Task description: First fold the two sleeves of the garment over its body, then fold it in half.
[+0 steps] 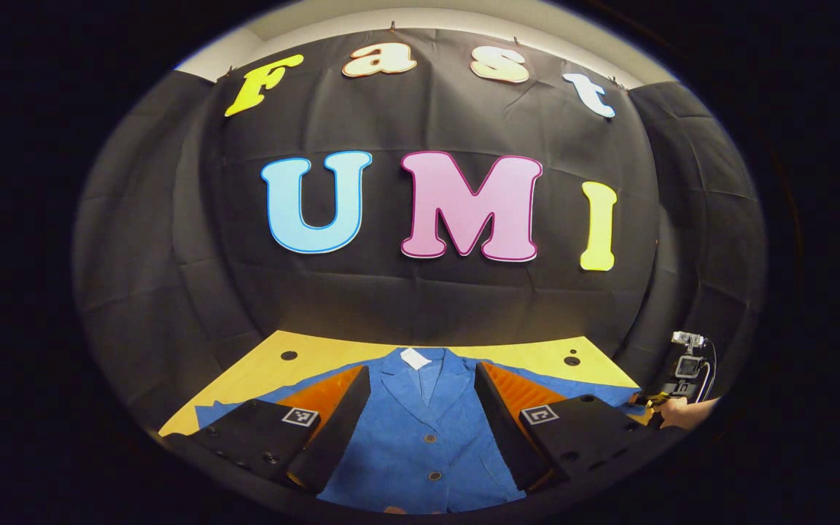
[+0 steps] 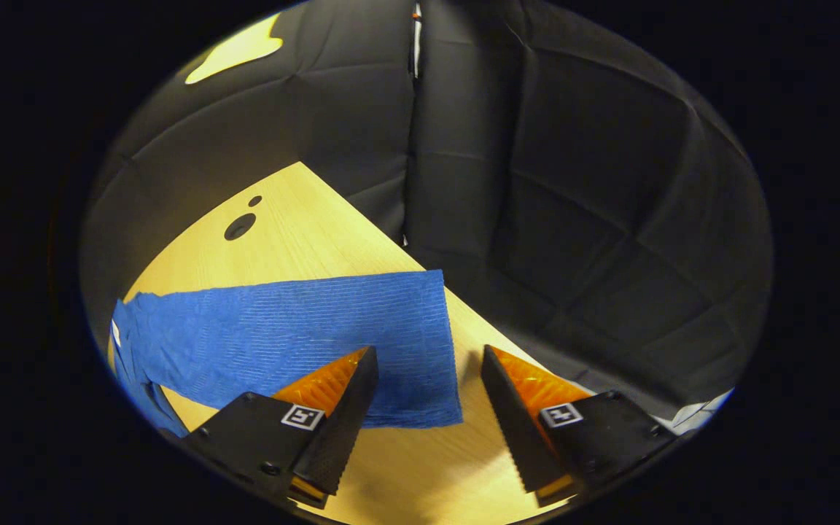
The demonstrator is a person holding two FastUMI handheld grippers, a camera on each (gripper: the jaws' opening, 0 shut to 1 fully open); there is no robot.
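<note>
Pale wooden table before black cloth wall.

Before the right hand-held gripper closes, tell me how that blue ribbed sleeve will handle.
The blue ribbed fabric sleeve lies flat and creased on the yellow wooden table, so it is probably floppy and will drape. It looks thin, likely light. The ribbing may give some grip.

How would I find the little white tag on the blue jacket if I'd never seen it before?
Start at the yellow wooden table under the black cloth wall. A blue jacket lies spread flat on it, front side up, with round buttons down the middle. Follow the buttons up to the collar: the tag sits inside the neck opening, the only white patch on the blue cloth.
</note>
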